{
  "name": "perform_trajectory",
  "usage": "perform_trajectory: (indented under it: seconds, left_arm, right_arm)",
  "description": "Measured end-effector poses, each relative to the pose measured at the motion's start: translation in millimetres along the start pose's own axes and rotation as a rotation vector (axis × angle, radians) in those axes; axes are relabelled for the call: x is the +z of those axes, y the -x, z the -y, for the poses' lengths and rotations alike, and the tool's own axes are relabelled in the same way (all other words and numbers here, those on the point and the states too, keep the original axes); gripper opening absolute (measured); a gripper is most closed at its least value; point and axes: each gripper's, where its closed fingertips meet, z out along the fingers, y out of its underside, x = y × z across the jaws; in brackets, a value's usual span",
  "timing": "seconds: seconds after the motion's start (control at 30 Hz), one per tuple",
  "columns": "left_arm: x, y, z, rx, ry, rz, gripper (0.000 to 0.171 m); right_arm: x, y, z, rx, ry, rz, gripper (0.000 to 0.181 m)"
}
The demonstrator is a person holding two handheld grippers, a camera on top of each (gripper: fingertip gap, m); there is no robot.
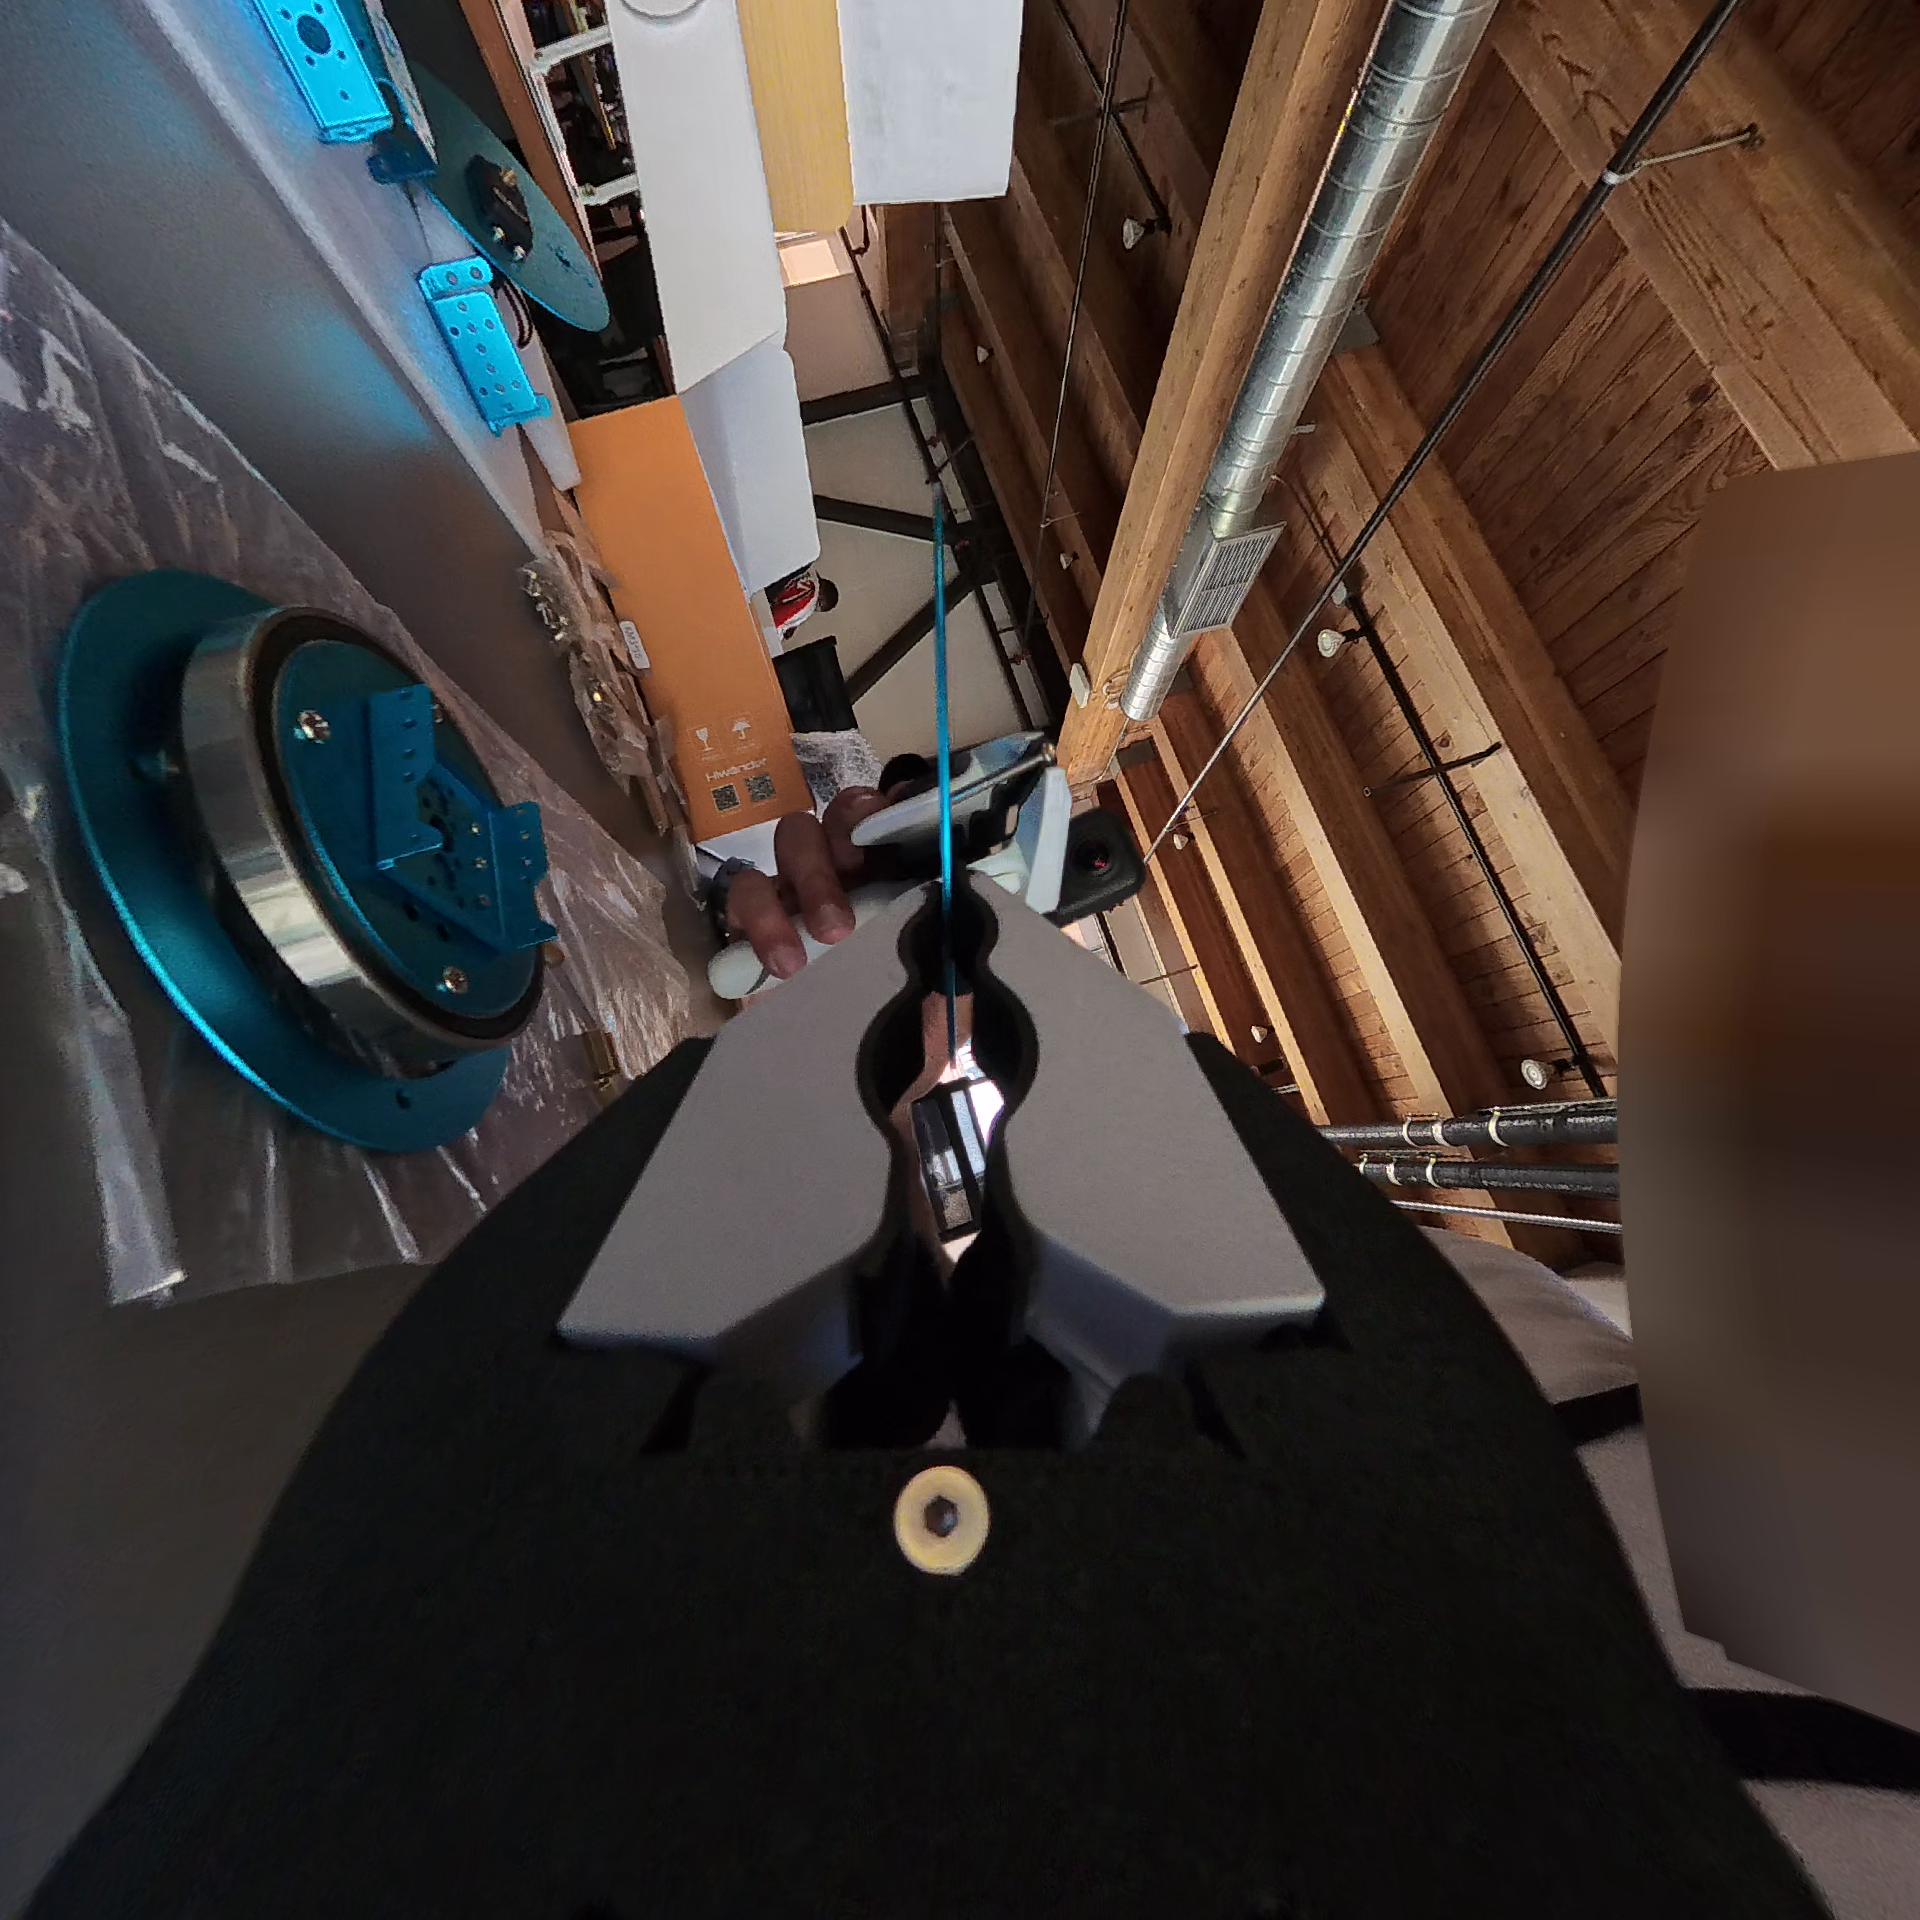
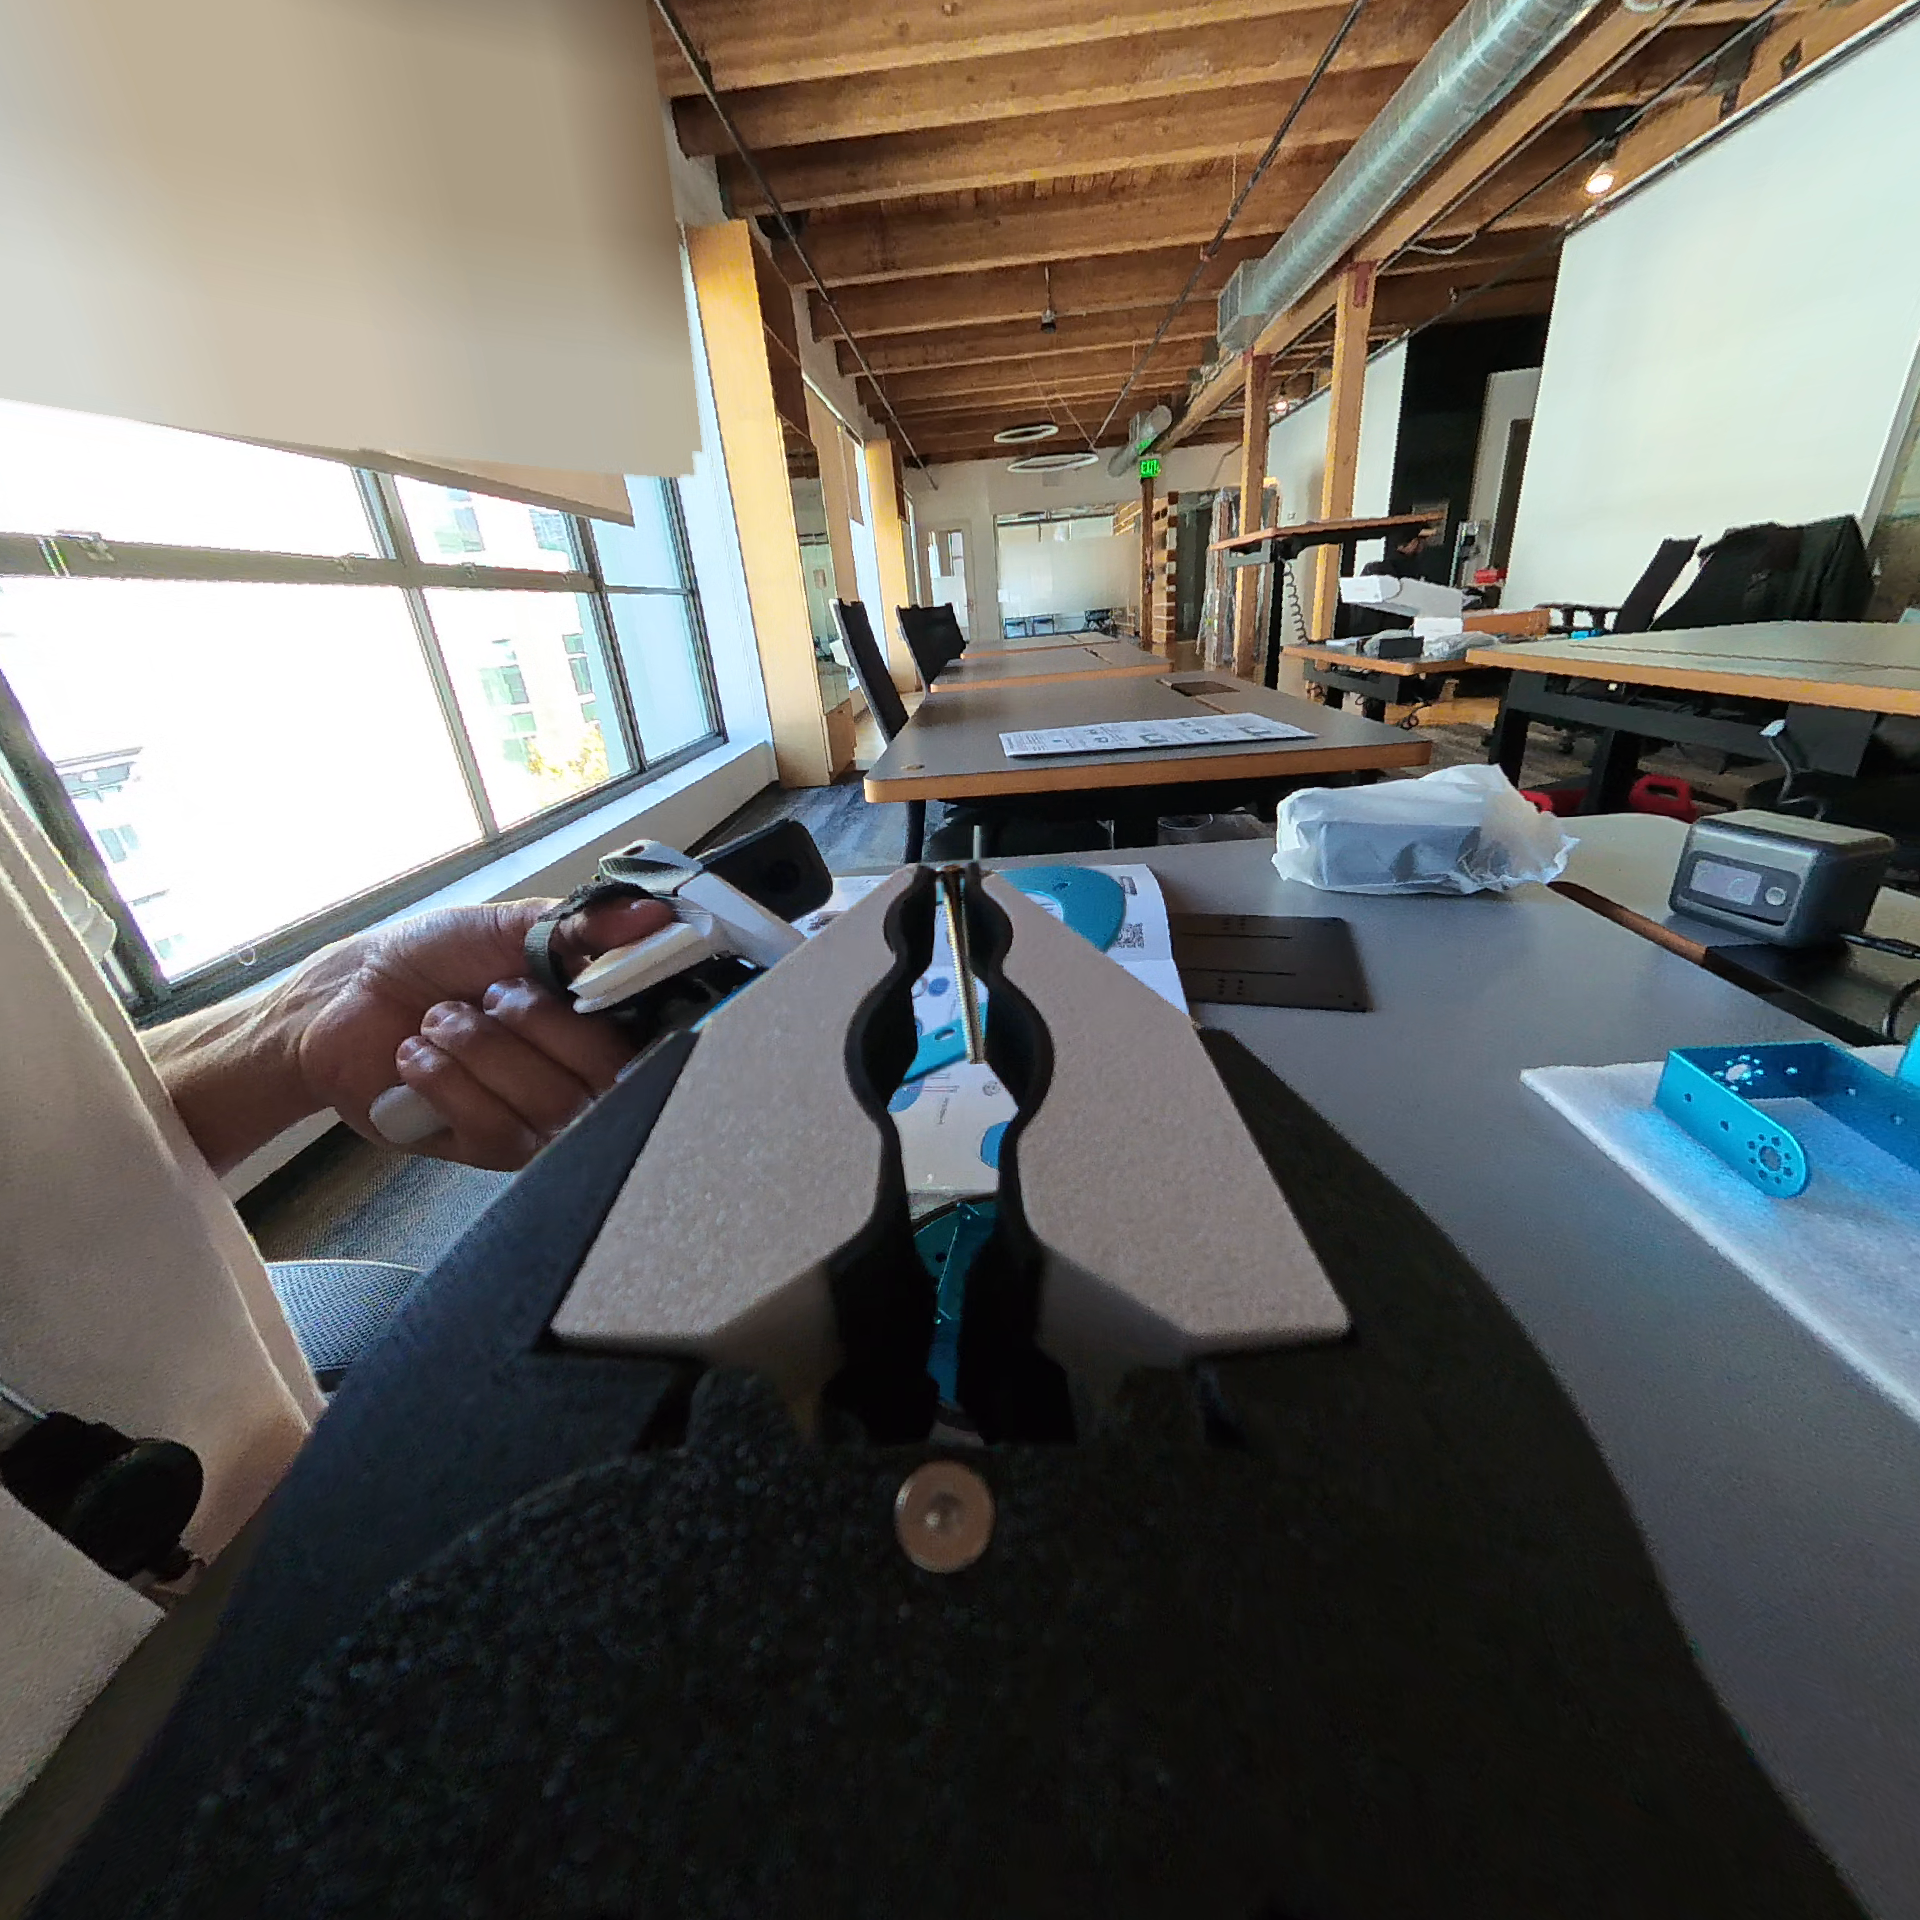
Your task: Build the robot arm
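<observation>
Left grey-fingered black tongs (image 1: 948, 914) rolled sideways, jaws nearly closed, pinching thin edge-on part. Right grey-fingered black tongs (image 2: 951, 883) level, narrowed on slim rod. Bare hand (image 2: 436, 1029) grips left handle.

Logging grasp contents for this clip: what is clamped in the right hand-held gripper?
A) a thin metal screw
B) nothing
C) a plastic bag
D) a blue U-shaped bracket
A: in the right wrist view a slim threaded metal screw stands gripped between the tips of the right hand-held gripper.
</observation>
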Motion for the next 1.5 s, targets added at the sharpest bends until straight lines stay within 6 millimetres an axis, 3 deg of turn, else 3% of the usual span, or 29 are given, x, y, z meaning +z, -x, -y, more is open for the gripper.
perform_trajectory:
  seconds: [0.13, 0.3, 0.8, 1.17, 1.5]
  left_arm:
    - [2.7, 3.3, -2.6, -0.010, 0.011, 0.002, 0.000]
    - [6.4, 2.0, -5.0, -0.033, 0.012, -0.015, 0.000]
    - [8.8, 5.2, -8.2, -0.156, -0.011, -0.076, 0.000]
    - [0.8, 6.7, -2.9, -0.156, -0.037, -0.069, 0.000]
    - [-3.4, 6.3, 3.2, -0.083, -0.047, -0.021, 0.000]
  right_arm:
    - [3.6, 1.8, 6.5, 0.007, -0.015, 0.011, 0.004]
    - [5.0, 2.9, -1.7, -0.009, 0.015, 0.001, 0.004]
    - [4.0, 5.9, -0.3, 0.045, -0.025, 0.021, 0.004]
    - [-1.6, 2.2, 0.7, 0.036, -0.026, 0.011, 0.004]
    - [-6.6, 0.8, -24.6, -0.141, 0.181, -0.054, 0.005]
